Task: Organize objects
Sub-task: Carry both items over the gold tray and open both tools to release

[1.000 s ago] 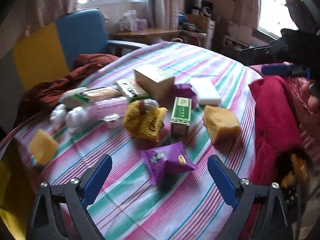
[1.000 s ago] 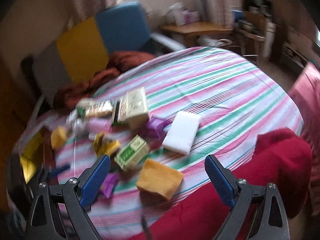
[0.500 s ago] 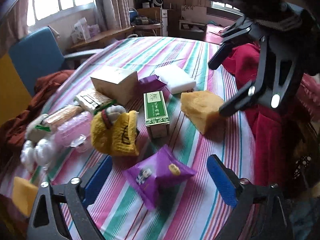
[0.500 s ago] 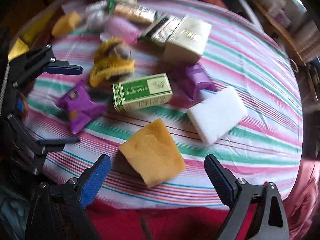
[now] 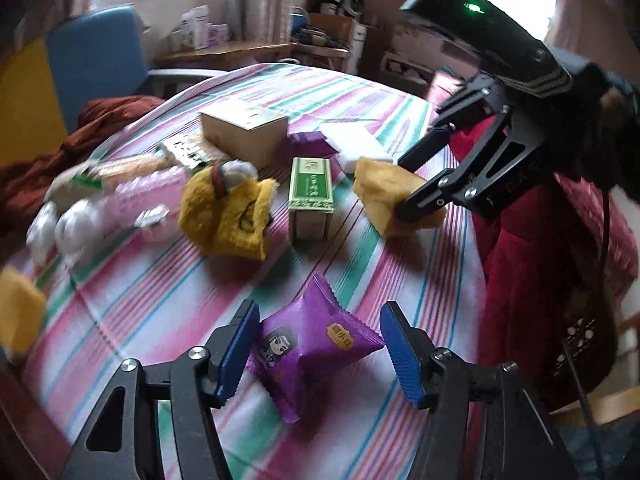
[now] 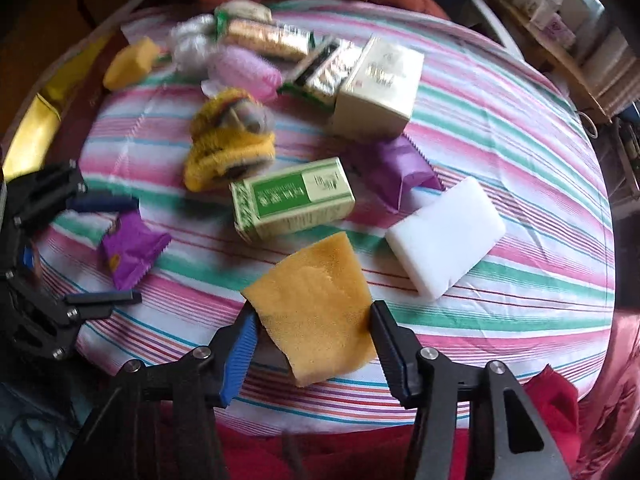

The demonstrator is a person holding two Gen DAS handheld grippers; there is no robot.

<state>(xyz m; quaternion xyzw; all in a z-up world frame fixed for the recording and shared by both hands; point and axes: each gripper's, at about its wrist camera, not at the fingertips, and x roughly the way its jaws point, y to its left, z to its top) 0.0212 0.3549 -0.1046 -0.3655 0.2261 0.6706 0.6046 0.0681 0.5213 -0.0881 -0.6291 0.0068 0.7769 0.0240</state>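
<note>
Left gripper [image 5: 316, 354] spreading wide around a crinkled purple snack packet [image 5: 316, 346] near the tabletop's [image 6: 520, 292] near edge, right gripper [image 6: 312, 344] straddling a porous yellow sponge [image 6: 316, 308], contact unclear, farther items blurring.

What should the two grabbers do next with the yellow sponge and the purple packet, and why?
Probably close both. The right gripper has its open fingers on either side of the yellow-orange sponge, and the left gripper likewise brackets the purple snack packet; neither squeezes yet.
</note>
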